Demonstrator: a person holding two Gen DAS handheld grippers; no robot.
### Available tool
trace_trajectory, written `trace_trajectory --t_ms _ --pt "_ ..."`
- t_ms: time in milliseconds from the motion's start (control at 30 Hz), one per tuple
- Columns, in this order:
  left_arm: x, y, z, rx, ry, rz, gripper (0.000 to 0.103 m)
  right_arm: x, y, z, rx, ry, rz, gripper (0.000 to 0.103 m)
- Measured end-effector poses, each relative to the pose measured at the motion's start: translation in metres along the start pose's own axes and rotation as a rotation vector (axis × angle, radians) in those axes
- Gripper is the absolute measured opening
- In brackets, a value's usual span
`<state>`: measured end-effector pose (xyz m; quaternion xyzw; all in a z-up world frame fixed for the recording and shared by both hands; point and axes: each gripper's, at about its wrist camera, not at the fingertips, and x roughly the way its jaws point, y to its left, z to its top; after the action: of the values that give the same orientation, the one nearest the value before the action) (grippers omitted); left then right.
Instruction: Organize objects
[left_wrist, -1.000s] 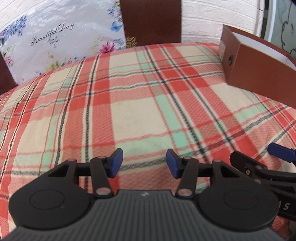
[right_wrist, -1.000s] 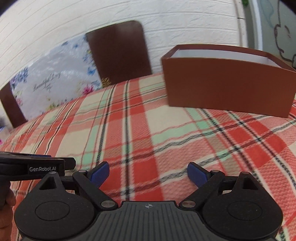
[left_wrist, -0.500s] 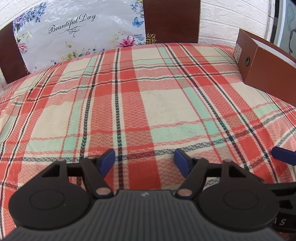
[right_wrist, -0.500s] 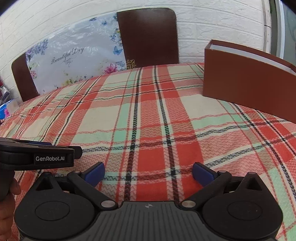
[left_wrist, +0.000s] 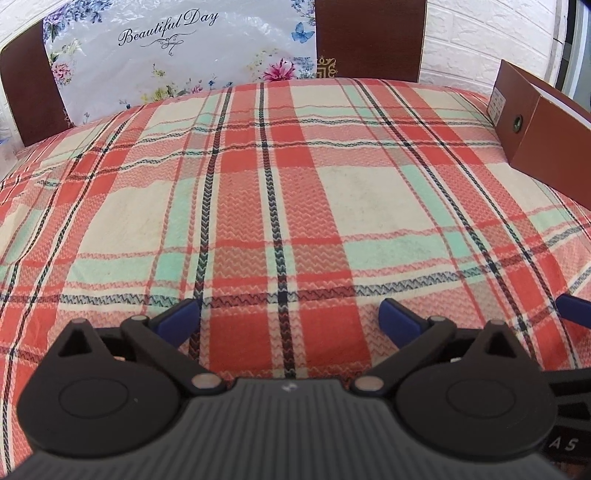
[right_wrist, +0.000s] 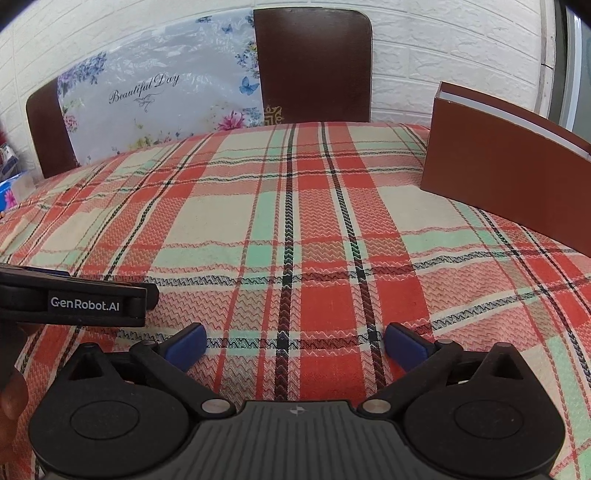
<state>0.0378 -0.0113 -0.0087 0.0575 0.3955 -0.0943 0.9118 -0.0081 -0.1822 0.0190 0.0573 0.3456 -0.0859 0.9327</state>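
A brown open box (right_wrist: 506, 162) stands on the plaid tablecloth at the far right; in the left wrist view the same box (left_wrist: 546, 129) shows its short end with a round hole. My left gripper (left_wrist: 290, 319) hovers over the cloth near the front edge, its jaws opening wide with nothing between the blue pads. My right gripper (right_wrist: 295, 343) is open just as wide and holds nothing. The left gripper's black body (right_wrist: 74, 301) shows at the left of the right wrist view, and one blue pad of the right gripper (left_wrist: 574, 308) at the right edge of the left wrist view.
The table under the red, cream and green plaid cloth (left_wrist: 280, 192) curves away to a far edge. Behind it stand two dark brown chair backs (right_wrist: 314, 62) and a white floral plastic bag (right_wrist: 159, 99). A white brick wall (right_wrist: 461, 48) lies beyond. A hand (right_wrist: 11, 398) shows lower left.
The left jaws have spread much wider. Both views have swung left, so the brown box has slid toward the right edge. The right jaws widened slightly.
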Motion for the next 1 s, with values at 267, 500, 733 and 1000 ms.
trace_trajectory --t_ms 267,500,733,1000 --pt "-0.003 0.003 -0.002 0.002 0.015 -0.010 0.103 0.000 0.005 0.000 -0.022 0.018 -0.022 0.102" --pt "-0.006 0.007 -0.003 -0.013 0.041 -0.013 0.103 -0.002 0.010 0.001 -0.020 0.032 -0.024 0.102" --pt "-0.008 0.011 -0.006 -0.020 0.050 -0.019 0.103 -0.003 0.016 -0.001 -0.029 0.038 -0.016 0.102" --pt "-0.011 0.017 -0.007 -0.041 0.062 -0.019 0.103 -0.004 0.025 -0.002 -0.042 0.040 0.001 0.102"
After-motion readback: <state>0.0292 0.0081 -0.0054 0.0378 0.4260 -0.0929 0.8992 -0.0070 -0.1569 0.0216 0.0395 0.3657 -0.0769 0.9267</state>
